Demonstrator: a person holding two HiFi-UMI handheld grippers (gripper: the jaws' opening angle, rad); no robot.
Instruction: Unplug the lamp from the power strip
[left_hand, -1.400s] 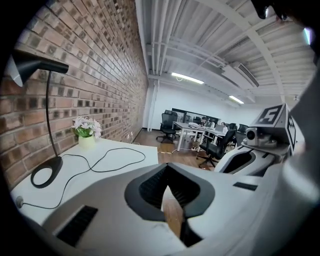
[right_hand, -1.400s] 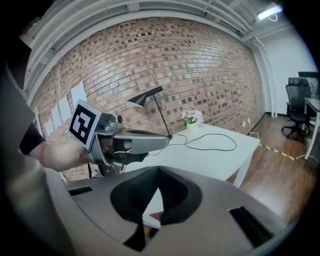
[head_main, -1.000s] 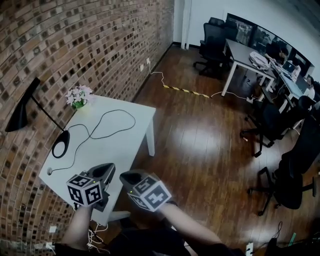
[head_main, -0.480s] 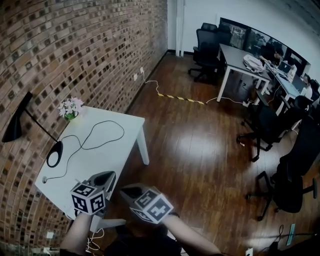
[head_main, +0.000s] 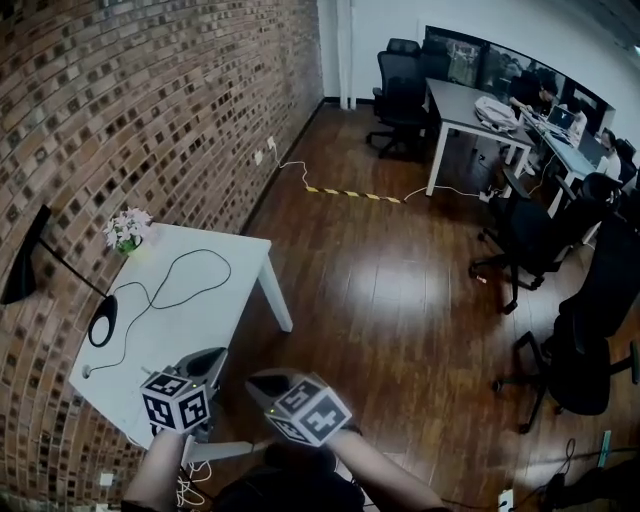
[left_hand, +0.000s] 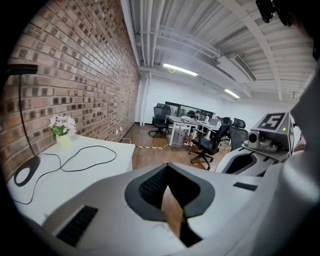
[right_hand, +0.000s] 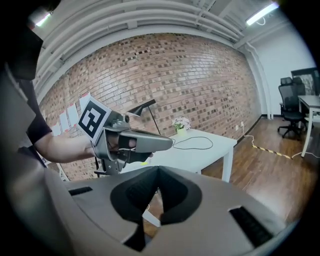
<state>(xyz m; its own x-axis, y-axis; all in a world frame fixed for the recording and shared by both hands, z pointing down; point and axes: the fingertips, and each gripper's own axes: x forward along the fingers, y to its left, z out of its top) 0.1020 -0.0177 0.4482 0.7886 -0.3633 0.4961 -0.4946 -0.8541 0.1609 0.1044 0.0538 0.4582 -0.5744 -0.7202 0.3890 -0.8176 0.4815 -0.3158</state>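
Note:
A black lamp (head_main: 100, 322) stands on the white table (head_main: 215, 315) against the brick wall, its round base near the table's left side. Its black cord (head_main: 190, 282) loops across the tabletop and ends at a small white piece (head_main: 85, 371) near the left edge. I cannot make out a power strip on the table. My left gripper (head_main: 205, 360) is shut and empty, hovering over the table's near corner. My right gripper (head_main: 268, 382) is beside it, also shut and empty. In the right gripper view the left gripper (right_hand: 137, 142) is in front of the lamp (right_hand: 145, 107).
A small vase of pale flowers (head_main: 125, 230) stands at the table's far left corner. White cables (head_main: 183, 487) hang below the near edge. Wooden floor (head_main: 380, 300) stretches to the right, with office chairs (head_main: 580, 350) and desks (head_main: 470, 105) further off.
In the head view the table and lamp have slid left and down, and more of the floor shows. Both grippers stay side by side at the bottom, still shut.

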